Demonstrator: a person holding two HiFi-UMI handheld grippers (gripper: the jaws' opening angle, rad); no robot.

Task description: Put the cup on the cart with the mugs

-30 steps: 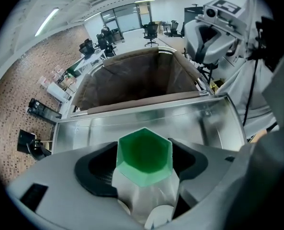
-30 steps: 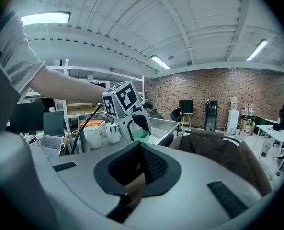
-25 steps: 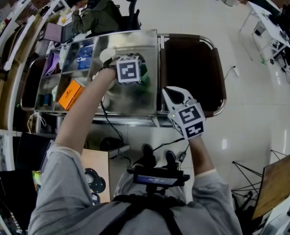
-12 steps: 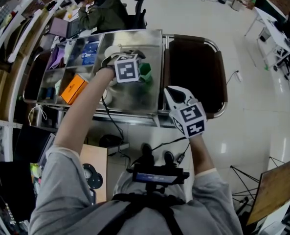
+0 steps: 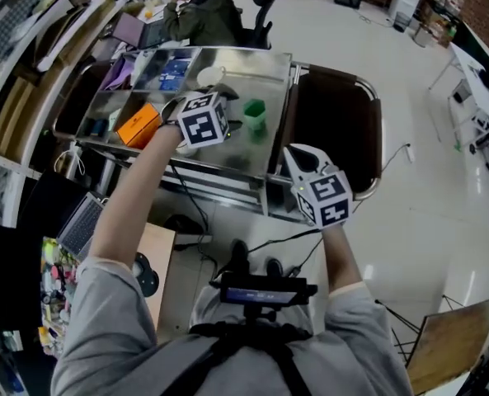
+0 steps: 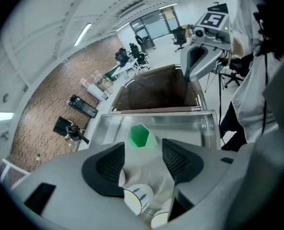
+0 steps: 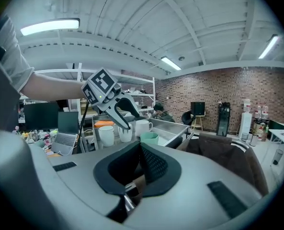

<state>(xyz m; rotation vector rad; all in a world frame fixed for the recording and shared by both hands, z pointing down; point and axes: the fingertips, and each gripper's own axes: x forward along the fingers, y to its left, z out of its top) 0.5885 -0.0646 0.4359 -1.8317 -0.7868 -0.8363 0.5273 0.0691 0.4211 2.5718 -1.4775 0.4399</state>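
Observation:
A green cup [image 5: 253, 114] stands upright on the steel cart top [image 5: 242, 157], alone and touched by nothing. Just left of it hovers my left gripper [image 5: 226, 124]; its jaws are closing with nothing pressed between them. In the left gripper view the green cup [image 6: 140, 136] stands beyond the pads [image 6: 111, 165], and white mugs [image 6: 136, 198] show low in the gap. My right gripper [image 5: 298, 158] hangs shut and empty off the cart's near edge. In the right gripper view the mugs [image 7: 106, 135] and the cup [image 7: 149, 138] stand together under the left gripper [image 7: 125, 121].
The cart's left bins hold an orange box [image 5: 138, 124] and blue packets [image 5: 174, 68]. A dark brown shelf with a steel rail [image 5: 336, 126] adjoins the cart on the right. A seated person [image 5: 201, 11] is behind the cart. A laptop [image 5: 83, 221] sits low at left.
The left gripper has drawn back to the left from the green cup, which now stands by itself on the cart. The right gripper has barely moved.

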